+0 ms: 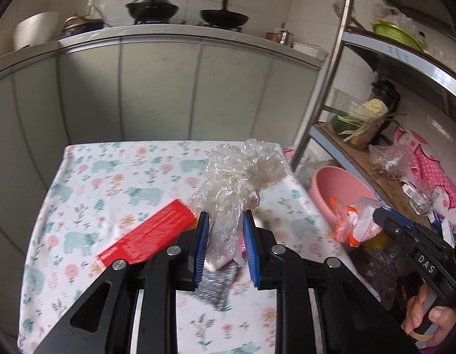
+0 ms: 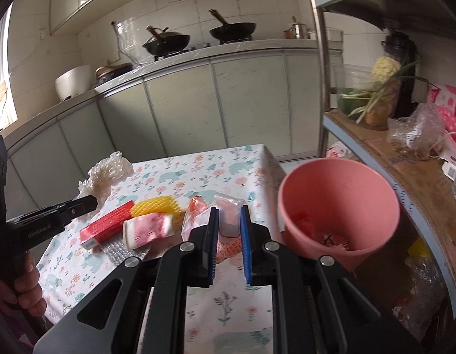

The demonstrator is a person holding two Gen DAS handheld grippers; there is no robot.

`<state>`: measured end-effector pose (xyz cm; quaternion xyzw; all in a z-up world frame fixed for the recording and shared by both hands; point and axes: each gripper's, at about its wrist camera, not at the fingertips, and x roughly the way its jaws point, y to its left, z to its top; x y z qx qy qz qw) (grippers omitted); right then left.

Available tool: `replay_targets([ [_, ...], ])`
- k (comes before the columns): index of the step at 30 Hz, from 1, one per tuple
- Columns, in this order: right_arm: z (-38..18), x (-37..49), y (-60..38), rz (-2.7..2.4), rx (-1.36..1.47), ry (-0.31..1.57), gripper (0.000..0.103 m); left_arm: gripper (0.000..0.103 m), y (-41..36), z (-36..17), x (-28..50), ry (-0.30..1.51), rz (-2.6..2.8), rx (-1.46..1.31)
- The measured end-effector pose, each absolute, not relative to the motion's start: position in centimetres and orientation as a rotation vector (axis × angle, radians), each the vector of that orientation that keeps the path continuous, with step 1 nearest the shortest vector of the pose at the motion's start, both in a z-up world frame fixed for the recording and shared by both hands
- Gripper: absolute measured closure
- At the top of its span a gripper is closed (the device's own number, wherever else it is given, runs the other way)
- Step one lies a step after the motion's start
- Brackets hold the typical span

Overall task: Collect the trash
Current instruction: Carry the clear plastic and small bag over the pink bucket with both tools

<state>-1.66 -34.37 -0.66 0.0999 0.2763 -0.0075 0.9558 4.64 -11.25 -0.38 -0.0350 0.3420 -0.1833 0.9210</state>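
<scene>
Left wrist view: red box (image 1: 148,233) lies on the floral-clothed counter (image 1: 89,183) just left of the left hand-held gripper (image 1: 225,246), whose blue pads are clenched on a crumpled clear plastic bag (image 1: 236,183) rising ahead of them. Pink bin (image 1: 340,188) sits off to its right. Right wrist view: yellow foam net (image 2: 157,206) and pink-white wrapper (image 2: 148,228) lie left of the right hand-held gripper (image 2: 229,242). Its pads grasp a pinkish plastic packet (image 2: 228,218). Pink bin (image 2: 340,203) stands just to its right, scraps inside.
</scene>
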Motion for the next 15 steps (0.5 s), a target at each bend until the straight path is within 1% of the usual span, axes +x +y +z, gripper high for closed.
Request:
replay_targets([
  [15,-1.7,-1.0,-43.9,-0.268,0.259,0.516,0.088,0.08,-24.8,-0.5,7.0,0.67,-0.632,0.033],
])
